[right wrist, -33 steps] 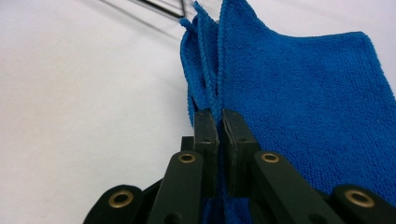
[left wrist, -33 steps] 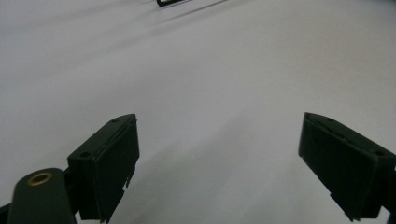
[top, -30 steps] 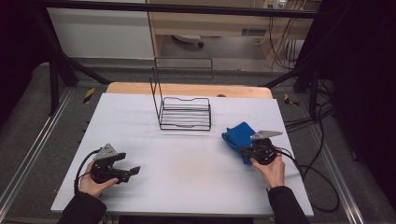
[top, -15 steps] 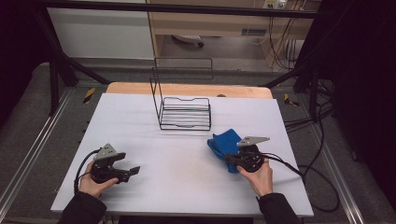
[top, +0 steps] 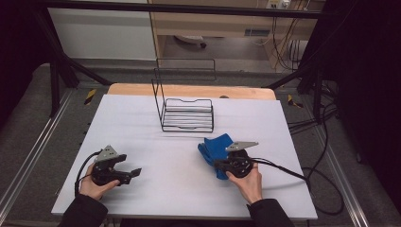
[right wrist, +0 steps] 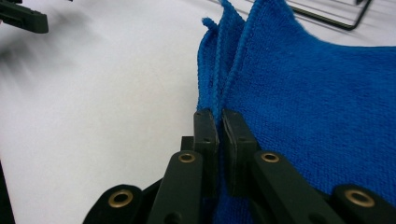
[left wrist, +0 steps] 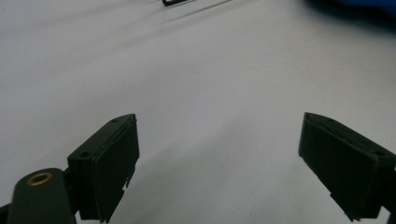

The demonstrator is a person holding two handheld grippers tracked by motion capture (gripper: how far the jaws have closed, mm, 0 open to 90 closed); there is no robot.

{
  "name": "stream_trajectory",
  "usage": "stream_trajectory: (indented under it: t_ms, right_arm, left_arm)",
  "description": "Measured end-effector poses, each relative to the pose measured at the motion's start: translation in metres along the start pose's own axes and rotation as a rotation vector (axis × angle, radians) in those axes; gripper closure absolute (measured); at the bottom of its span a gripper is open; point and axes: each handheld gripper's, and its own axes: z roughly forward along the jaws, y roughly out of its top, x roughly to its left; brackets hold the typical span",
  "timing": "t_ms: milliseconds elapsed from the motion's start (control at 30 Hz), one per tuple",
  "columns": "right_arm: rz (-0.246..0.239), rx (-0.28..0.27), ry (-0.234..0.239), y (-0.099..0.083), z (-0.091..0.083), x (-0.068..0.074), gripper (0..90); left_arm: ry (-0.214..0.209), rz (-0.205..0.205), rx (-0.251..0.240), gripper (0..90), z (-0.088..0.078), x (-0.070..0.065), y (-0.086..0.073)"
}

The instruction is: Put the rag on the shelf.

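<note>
A folded blue cloth (top: pixel 215 147) lies on the white table (top: pixel 179 189), right of centre and just in front of the wire rack. My right gripper (top: pixel 218 164) is shut on the cloth (right wrist: pixel 299 88); in the right gripper view its jaws pinch the folded edges together at my right gripper (right wrist: pixel 219 122). At the front left, a hand holds my left gripper (top: pixel 135 173) low over the table. It stands open, and in the left gripper view only bare tabletop lies at my left gripper (left wrist: pixel 219 154). A corner of the blue cloth (left wrist: pixel 369 5) shows at that view's top right.
A black wire rack (top: pixel 187 113) stands at the middle back of the table, its tall frame at the left side. Cables (top: pixel 302 175) trail from the right gripper off the table's right edge. A wooden strip (top: pixel 189 90) runs along the far edge.
My right gripper has dragged the blue cloth to the left and nearer the front, toward the table's centre. The left gripper has stayed where it was.
</note>
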Motion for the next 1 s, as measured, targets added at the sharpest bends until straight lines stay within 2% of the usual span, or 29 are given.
stream_trajectory:
  t_ms: [333,767,1000]
  right_arm:
    - [-0.016,0.001,0.035,0.009,0.024,0.025,85.7]
    - [-0.012,0.016,0.071,0.017,0.049,0.047,85.5]
    - [-0.033,0.035,0.089,0.022,0.063,0.060,85.3]
  left_arm:
    - [0.001,-0.001,0.001,12.1,0.000,0.000,0.000]
    - [0.002,-0.003,-0.001,12.1,0.000,0.001,0.000]
    - [0.002,-0.003,-0.001,12.1,0.000,0.001,0.000]
